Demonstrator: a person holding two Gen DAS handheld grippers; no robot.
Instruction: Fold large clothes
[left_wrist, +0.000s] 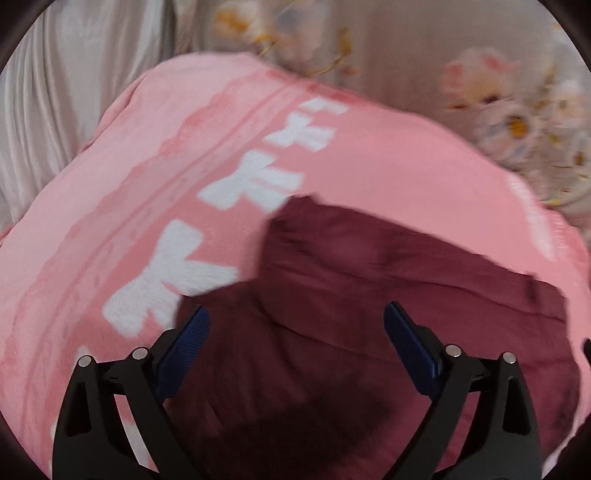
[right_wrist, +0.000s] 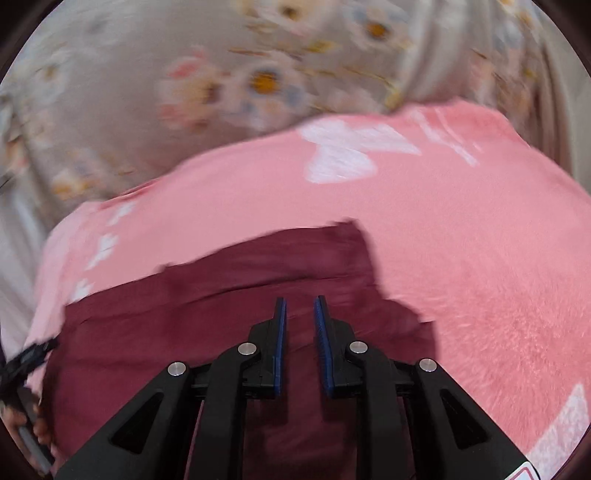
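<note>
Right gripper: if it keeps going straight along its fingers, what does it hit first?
Most likely the maroon garment just ahead of the right gripper; the pink blanket lies beyond. Blur makes depth uncertain.

matt maroon cloth garment (left_wrist: 369, 295) on fuzzy pink fleece blanket (left_wrist: 110, 221)

Motion blur smears the floral sheet (right_wrist: 258, 81) — the maroon garment (left_wrist: 369, 332) runs off the bottom edge.
</note>
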